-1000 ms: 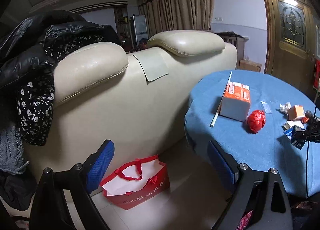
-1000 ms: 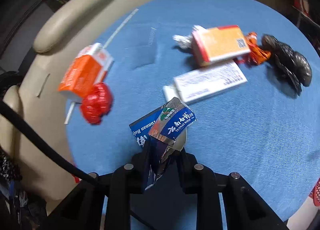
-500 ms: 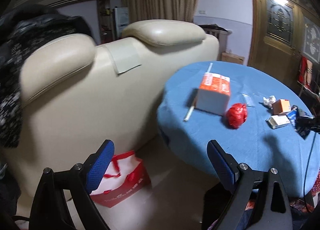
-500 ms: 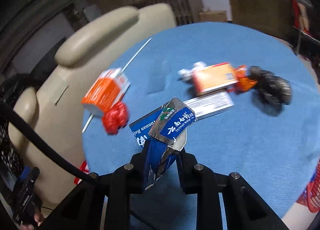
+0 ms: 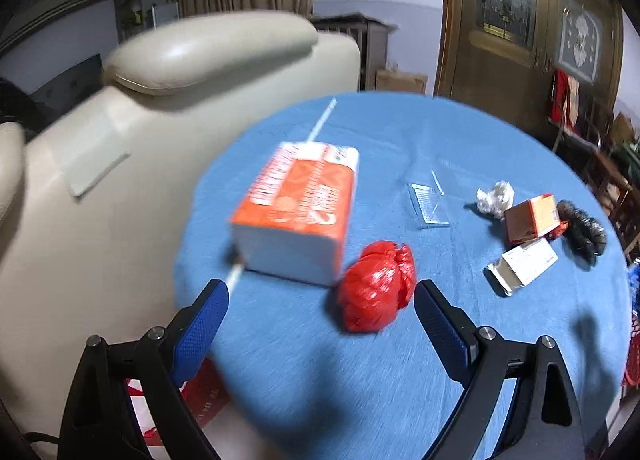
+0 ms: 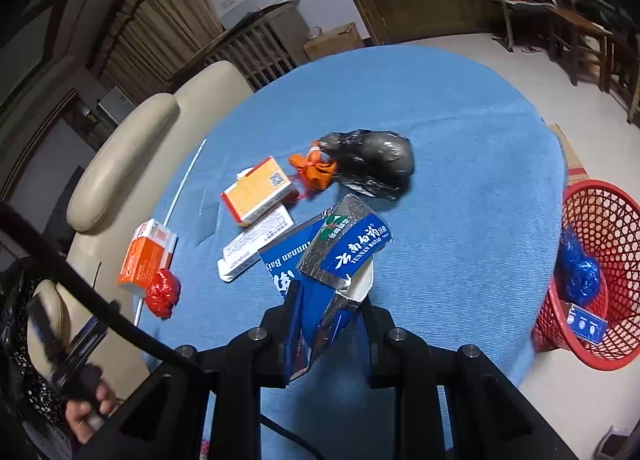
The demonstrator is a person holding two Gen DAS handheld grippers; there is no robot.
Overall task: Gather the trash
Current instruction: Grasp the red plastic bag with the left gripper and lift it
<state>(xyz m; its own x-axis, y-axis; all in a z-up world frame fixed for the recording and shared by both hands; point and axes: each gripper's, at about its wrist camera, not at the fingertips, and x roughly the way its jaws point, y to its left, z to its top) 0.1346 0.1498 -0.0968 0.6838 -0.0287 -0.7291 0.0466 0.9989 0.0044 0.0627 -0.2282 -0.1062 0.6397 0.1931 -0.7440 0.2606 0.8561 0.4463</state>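
My right gripper (image 6: 326,300) is shut on a crushed blue toothpaste box (image 6: 340,252), held above the round blue table (image 6: 460,108). A red mesh trash basket (image 6: 600,260) stands on the floor at the table's right, with blue trash inside. My left gripper (image 5: 320,312) is open and empty, just in front of a crumpled red plastic bag (image 5: 376,288) that lies beside an orange tissue pack (image 5: 300,212). Further right on the table lie a white wad (image 5: 496,198), an orange box (image 5: 530,218), a white box (image 5: 524,264) and a black bag (image 5: 584,228).
A cream leather sofa (image 5: 120,164) backs against the table's left edge. A red shopping bag (image 5: 204,396) sits on the floor below it. A long white stick (image 5: 320,126) and a clear plastic sleeve (image 5: 428,206) lie on the table. Wooden chairs (image 6: 560,20) stand far right.
My left gripper has swung right and closer to the table, now facing the red bag. My right gripper has lifted with the toothpaste box, and the red basket has come into view.
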